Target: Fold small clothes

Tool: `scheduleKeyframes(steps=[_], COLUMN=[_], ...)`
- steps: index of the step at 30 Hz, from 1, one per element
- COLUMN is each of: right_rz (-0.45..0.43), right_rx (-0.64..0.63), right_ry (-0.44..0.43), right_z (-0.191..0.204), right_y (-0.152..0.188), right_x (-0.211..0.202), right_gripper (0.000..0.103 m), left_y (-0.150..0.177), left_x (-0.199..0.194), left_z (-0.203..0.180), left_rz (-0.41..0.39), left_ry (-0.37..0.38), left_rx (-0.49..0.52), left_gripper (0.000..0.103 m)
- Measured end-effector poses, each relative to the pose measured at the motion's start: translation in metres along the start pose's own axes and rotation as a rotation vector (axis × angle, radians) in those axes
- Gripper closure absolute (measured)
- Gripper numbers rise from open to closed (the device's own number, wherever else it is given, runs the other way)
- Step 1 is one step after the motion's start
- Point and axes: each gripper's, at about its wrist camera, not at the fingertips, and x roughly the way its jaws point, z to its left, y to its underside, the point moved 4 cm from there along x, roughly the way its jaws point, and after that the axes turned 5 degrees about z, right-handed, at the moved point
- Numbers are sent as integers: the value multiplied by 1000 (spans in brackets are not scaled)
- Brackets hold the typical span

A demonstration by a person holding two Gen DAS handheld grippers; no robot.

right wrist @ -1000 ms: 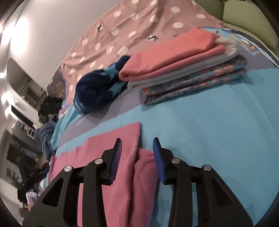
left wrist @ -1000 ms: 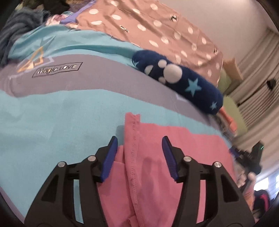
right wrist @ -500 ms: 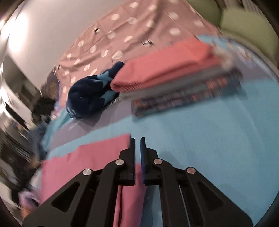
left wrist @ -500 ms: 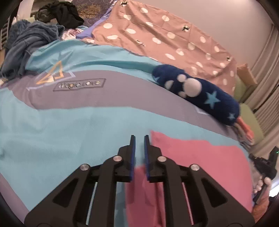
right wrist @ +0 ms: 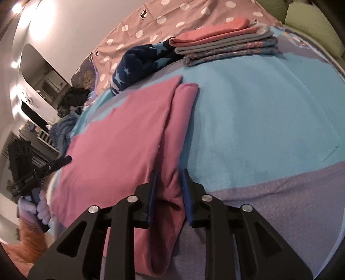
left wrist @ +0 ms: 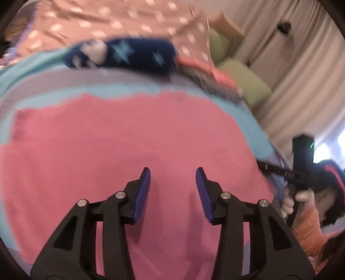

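A pink garment (left wrist: 120, 140) lies spread on the bed; it also shows in the right wrist view (right wrist: 120, 133) with its right edge folded over in a narrow strip. My left gripper (left wrist: 173, 172) is open just above the middle of the pink cloth, holding nothing. My right gripper (right wrist: 168, 174) is open, its jaws standing on either side of the folded strip's near end. The left wrist view is blurred by motion.
A stack of folded clothes (right wrist: 226, 43) sits at the far side of the blue and grey bedspread (right wrist: 258, 120). A navy star-patterned plush (right wrist: 140, 64) lies next to it. The polka-dot quilt (right wrist: 172, 19) and green cushions (left wrist: 243, 81) lie behind.
Both grippers were shut half a second ago and are now open. The left gripper has moved from the garment's left edge to over its middle. The right one has pulled back toward the near end.
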Motion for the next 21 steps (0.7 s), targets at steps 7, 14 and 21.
scheduleKeyframes(steps=[7, 14, 21], right_rz=[-22, -27, -31], right_rx=[99, 114, 121], right_ry=[-136, -193, -221], right_z=[-20, -22, -24], right_y=[5, 6, 5], right_x=[0, -3, -3], right_gripper=[93, 91, 91], left_y=[-62, -119, -125], left_x=[33, 127, 185], left_z=[-75, -155, -151], left_rz=[48, 237, 294], left_ry=[79, 72, 161], left_rx=[132, 299, 180], left_gripper=[60, 86, 90])
